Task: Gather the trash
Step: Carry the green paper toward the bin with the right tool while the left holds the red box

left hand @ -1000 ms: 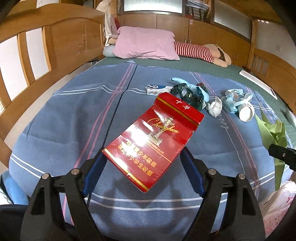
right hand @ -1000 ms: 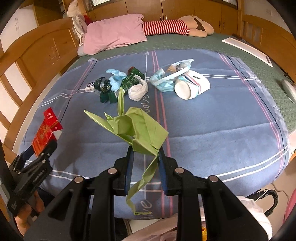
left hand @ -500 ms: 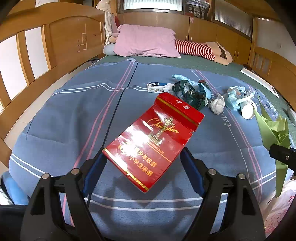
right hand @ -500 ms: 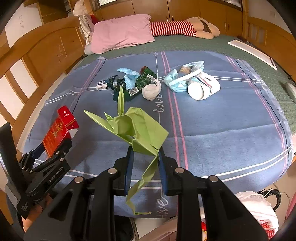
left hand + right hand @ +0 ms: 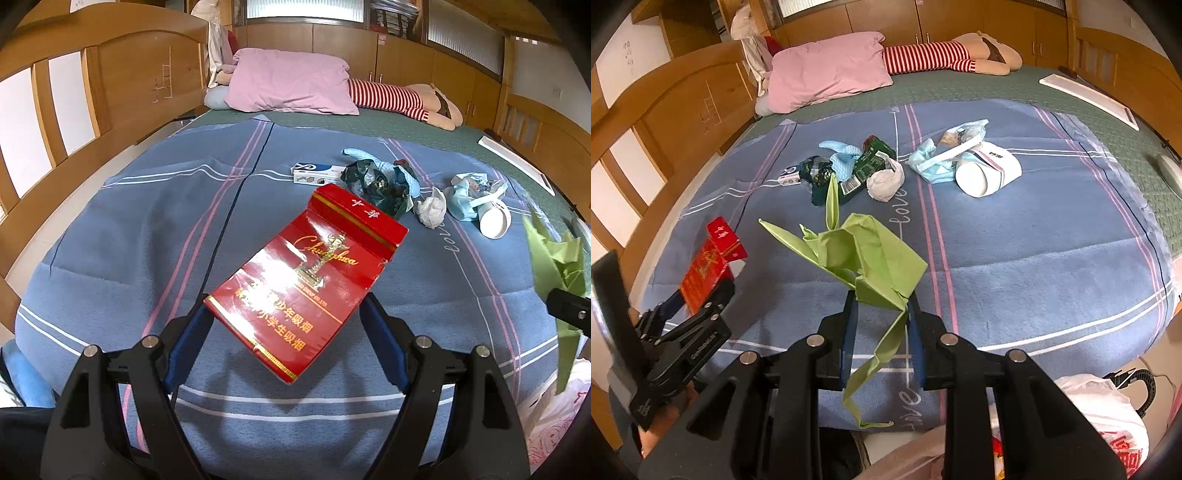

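Observation:
My left gripper is shut on a glossy red cigarette carton, held tilted above the blue blanket. My right gripper is shut on a crumpled green folded paper, whose tail hangs below the fingers. In the right wrist view the left gripper and the carton show at the left. The green paper shows at the right edge of the left wrist view. Farther up the bed lie dark green wrappers, a white tissue ball, a blue face mask and a white paper cup.
A small white and blue box lies beside the wrappers. A white plastic bag sits below the bed's near right corner. Wooden bed rails run along the left. A pink pillow and a striped plush toy lie at the head.
Both grips hold as before. The right wrist view has drifted a little, so more of the left gripper and carton shows. In the left view the green paper sits slightly higher.

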